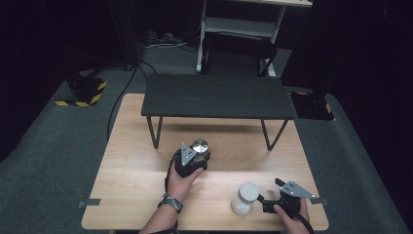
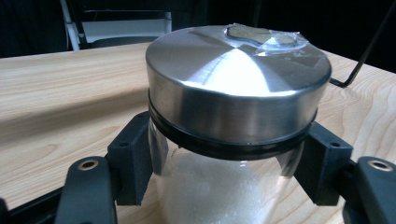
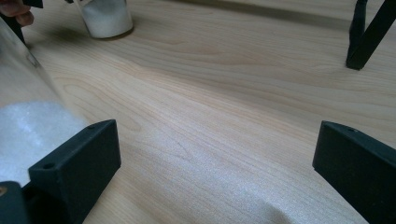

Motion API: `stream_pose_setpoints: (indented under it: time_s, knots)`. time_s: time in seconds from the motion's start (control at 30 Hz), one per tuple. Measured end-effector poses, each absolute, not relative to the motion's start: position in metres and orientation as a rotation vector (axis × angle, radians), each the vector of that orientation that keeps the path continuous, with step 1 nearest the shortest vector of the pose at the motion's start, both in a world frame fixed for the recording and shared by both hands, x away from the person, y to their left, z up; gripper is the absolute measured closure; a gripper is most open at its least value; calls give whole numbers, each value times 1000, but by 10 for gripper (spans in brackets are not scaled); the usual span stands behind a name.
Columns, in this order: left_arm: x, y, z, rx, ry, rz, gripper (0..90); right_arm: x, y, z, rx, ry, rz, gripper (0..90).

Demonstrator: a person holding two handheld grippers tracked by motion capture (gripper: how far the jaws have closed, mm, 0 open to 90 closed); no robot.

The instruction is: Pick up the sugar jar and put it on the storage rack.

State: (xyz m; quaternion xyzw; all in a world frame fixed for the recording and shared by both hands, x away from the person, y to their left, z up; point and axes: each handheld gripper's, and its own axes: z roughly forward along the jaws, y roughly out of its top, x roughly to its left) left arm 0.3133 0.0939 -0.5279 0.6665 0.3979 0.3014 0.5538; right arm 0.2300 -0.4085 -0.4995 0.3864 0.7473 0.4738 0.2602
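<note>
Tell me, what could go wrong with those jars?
The left tool grips the jar on smooth glass just under its metal lid, so it might slip when lifted. The right tool is open beside the white jar, so a careless move could knock it over.

Jar [image 2: 224, 182] base cut off at the bottom edge between the left gripper's [image 2: 226, 158] jaws, second jar [image 3: 28, 116] cropped at the left edge beside the right gripper's [image 3: 215, 163] near jaw, its top unseen, shelf leg [image 3: 369, 35] cut off above.
</note>
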Motion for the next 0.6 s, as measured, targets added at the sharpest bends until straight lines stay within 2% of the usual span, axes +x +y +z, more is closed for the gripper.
stream_pose_setpoints:
  time_s: [0.6]
  knots:
    - [271, 112, -507, 1471, 930, 799, 314, 230, -409, -500, 1050, 2024, 1286, 3]
